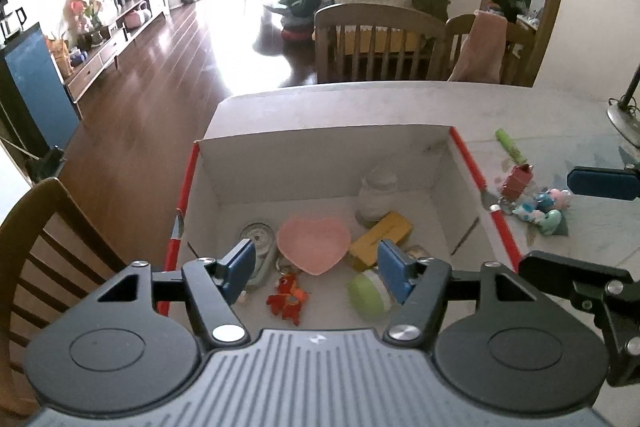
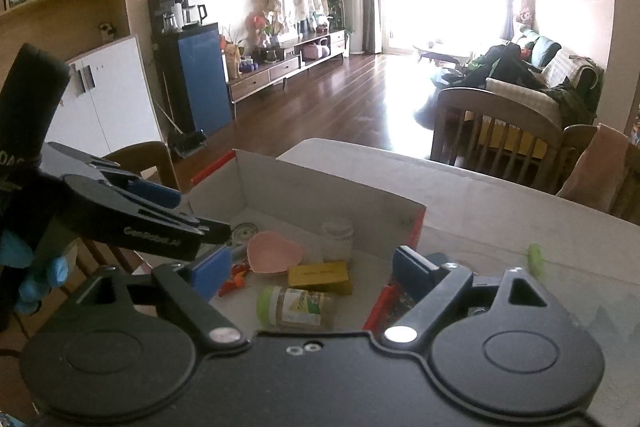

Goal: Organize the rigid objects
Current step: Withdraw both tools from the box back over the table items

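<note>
White cardboard with red edging forms the open box [image 1: 320,163] at the left end of the pale surface [image 1: 400,103]. Inside lie a pink heart-shaped dish [image 1: 313,243], a yellow rectangular block [image 1: 380,235], a whitish lidded jar [image 1: 376,197], a round clear tape dispenser [image 1: 258,237], an orange-red figure [image 1: 287,299] and a green-capped jar [image 1: 368,297] lying on its side.

Only the left wrist view shows what remains outside, past the box's right wall: a green stick [image 1: 512,147], a red keychain charm [image 1: 518,181] and a cluster of pastel figurines [image 1: 540,207]. The right wrist view alone reveals the green-capped jar's label, its text too small to read, and a partly legible white brand mark on the left tool.

Left tongs [image 1: 316,269] hang spread wide over the box, holding nothing. Right tongs [image 2: 312,273] are likewise spread apart and empty, above the box's near right edge.
</note>
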{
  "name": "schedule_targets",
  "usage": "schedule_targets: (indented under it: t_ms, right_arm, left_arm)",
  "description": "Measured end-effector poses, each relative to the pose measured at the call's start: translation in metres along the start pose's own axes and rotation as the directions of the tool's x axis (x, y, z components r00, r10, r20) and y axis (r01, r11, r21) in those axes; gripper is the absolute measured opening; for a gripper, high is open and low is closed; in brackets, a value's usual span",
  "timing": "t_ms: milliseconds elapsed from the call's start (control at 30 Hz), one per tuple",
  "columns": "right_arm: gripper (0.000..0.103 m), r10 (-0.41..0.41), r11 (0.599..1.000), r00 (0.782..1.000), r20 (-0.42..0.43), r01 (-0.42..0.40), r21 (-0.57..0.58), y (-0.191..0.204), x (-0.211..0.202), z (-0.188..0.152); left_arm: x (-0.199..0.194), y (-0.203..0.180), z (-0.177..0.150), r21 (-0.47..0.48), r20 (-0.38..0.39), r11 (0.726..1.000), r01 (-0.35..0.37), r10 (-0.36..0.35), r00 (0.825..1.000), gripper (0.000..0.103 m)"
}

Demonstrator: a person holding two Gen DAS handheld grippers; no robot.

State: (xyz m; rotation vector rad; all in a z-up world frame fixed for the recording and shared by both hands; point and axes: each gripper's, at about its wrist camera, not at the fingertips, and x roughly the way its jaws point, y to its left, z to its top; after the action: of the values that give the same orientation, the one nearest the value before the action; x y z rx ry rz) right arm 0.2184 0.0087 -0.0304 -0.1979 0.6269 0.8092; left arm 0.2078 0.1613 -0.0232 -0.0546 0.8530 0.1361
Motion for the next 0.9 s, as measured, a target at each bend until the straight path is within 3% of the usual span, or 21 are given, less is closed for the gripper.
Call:
schedule_targets:
  t_ms: [267, 333, 467, 600, 667, 900]
  right_arm:
    - [0.095, 0.014, 1.000, 0.999, 0.048, -0.016, 0.024, -0.016, -0.031, -0.006]
    - [0.096, 0.021, 0.999, 0.998, 0.058, -0.023, 0.032, -0.020, -0.038, -0.009]
    - [0.100, 0.028, 0.998, 0.996, 0.085, -0.033, 0.047, -0.033, -0.056, -0.018]
    - [0.102, 0.006, 0.999, 0.995, 0.102, -0.010, 0.043, -0.048, -0.072, -0.028]
    - [0.102, -0.002, 0.999, 0.995, 0.104, -0.003, 0.049, -0.057, -0.078, -0.033]
    - [0.102, -0.034, 0.997, 0.994, 0.102, 0.026, 0.076, -0.086, -0.092, -0.049]
  left_arm:
    - [-0.015, -0.021, -0.008, -0.025, 0.012, 1.000, 0.019, -0.018, 1.000, 0.067]
    - [-0.020, -0.029, -0.012, -0.020, 0.022, 1.000, 0.012, -0.012, 1.000, 0.075]
    - [-0.029, -0.043, -0.017, -0.018, 0.045, 1.000, 0.021, -0.020, 0.999, 0.076]
    - [-0.036, -0.055, -0.022, -0.033, 0.061, 0.998, 0.051, -0.049, 0.997, 0.077]
    - [-0.038, -0.064, -0.024, -0.034, 0.070, 0.997, 0.064, -0.062, 0.996, 0.083]
    - [-0.032, -0.095, -0.030, -0.037, 0.062, 0.994, 0.104, -0.102, 0.993, 0.083]
